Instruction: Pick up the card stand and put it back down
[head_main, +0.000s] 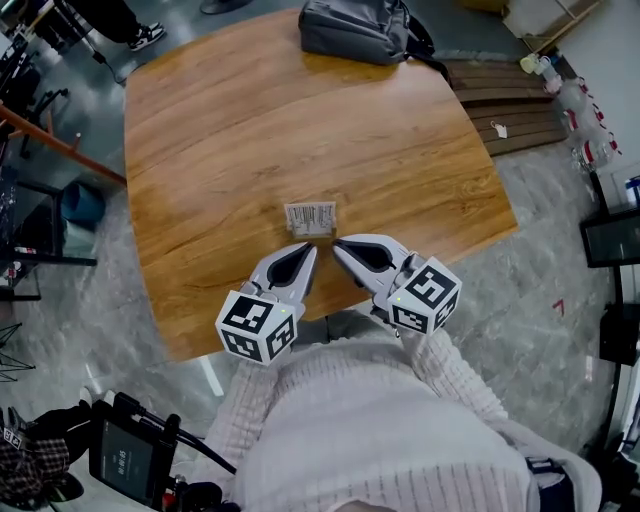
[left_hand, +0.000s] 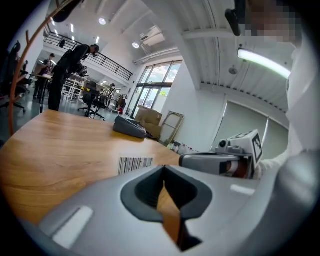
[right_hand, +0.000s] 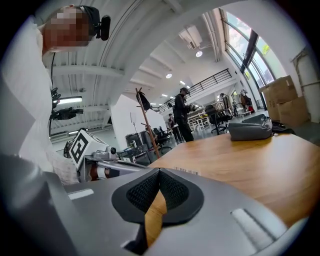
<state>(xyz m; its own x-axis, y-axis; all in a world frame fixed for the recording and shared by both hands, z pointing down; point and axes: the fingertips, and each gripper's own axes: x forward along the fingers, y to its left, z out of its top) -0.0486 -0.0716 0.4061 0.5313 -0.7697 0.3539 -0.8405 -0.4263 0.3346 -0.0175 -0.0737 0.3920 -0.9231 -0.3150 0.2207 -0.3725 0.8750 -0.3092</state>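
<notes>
Left claw: jaws together, nothing between them. Right claw: jaws together, also empty. Both tips just short of card stand, apart from it, converging on it from near-left and near-right. Card stand stands on worktop, barcode face toward person.

Judged step: approach, pick-up not begun. Next move calls for one claw to open, straddle stand, then close.

Hands side by side, tilted slightly down, close to torso. Grey bag well beyond stand.

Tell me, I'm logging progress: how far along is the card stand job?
Nothing looks done: the card stand stands on the table, ungripped. In hand: the left tongs and right tongs, both shut and empty, point at it from close by. Remaining: grasp, lift, set back down.
</notes>
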